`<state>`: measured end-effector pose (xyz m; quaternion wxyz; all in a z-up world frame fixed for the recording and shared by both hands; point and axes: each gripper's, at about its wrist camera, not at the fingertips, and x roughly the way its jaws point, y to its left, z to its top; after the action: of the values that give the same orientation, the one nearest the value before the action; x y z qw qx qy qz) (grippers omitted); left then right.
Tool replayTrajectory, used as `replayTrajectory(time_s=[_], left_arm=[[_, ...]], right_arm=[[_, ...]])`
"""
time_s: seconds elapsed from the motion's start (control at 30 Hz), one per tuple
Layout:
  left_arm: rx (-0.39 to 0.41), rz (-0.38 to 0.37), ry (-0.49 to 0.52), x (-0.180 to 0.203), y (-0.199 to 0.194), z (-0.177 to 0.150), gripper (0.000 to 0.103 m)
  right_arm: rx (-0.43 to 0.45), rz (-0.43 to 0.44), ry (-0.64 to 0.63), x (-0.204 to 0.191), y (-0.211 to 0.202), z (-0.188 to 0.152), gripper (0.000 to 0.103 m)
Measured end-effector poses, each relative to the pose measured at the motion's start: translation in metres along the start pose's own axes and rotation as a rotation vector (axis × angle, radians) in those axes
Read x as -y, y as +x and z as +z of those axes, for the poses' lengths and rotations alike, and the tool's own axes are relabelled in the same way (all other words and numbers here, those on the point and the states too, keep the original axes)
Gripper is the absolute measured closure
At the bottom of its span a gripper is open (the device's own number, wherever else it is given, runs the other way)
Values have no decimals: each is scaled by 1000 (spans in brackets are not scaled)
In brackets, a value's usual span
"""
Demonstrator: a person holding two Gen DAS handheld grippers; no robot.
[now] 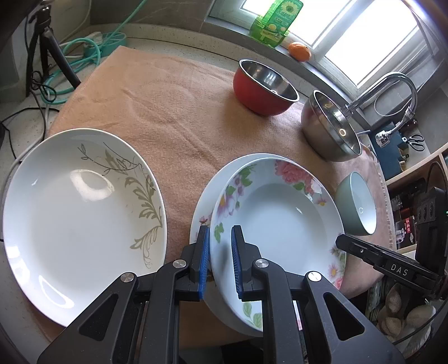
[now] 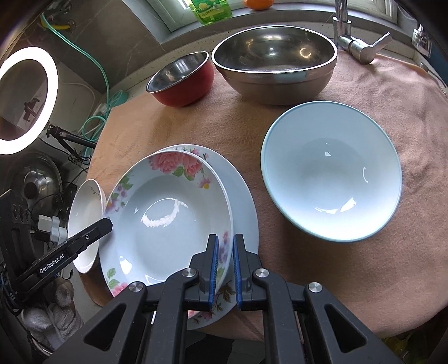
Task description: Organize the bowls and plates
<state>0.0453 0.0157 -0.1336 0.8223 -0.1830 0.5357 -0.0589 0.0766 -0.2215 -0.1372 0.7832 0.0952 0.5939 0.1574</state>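
Note:
A deep floral plate (image 1: 280, 212) (image 2: 168, 218) rests tilted on a flatter floral plate (image 1: 207, 196) (image 2: 240, 196) on the peach towel. My left gripper (image 1: 219, 260) straddles the deep plate's left rim, jaws narrowly apart around it. My right gripper (image 2: 224, 266) straddles the same plate's right rim, jaws close around it. A large white plate with a leaf pattern (image 1: 81, 221) (image 2: 86, 218) lies to the left. A pale green bowl (image 1: 355, 204) (image 2: 330, 170), a red bowl (image 1: 263, 86) (image 2: 182, 78) and a steel bowl (image 1: 330, 128) (image 2: 274, 61) stand behind.
The peach towel (image 1: 168, 106) (image 2: 378, 266) covers the counter. A faucet (image 1: 392, 86) (image 2: 352, 36), a green bottle (image 1: 274, 19) and an orange (image 1: 299, 51) are at the back by the window. Cables and a tripod (image 1: 50, 53) are at the left, with a ring light (image 2: 28, 98).

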Motion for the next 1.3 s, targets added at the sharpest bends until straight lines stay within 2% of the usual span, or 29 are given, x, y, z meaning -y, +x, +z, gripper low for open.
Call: replayTrajectory(time_s=[0.97, 1.3], left_arm=[[-1, 7, 37, 2, 4, -3, 90], [49, 17, 29, -5, -15, -2, 90]], right_arm=[[-10, -22, -12, -1, 7, -1, 91], [33, -67, -30, -5, -1, -3, 91]])
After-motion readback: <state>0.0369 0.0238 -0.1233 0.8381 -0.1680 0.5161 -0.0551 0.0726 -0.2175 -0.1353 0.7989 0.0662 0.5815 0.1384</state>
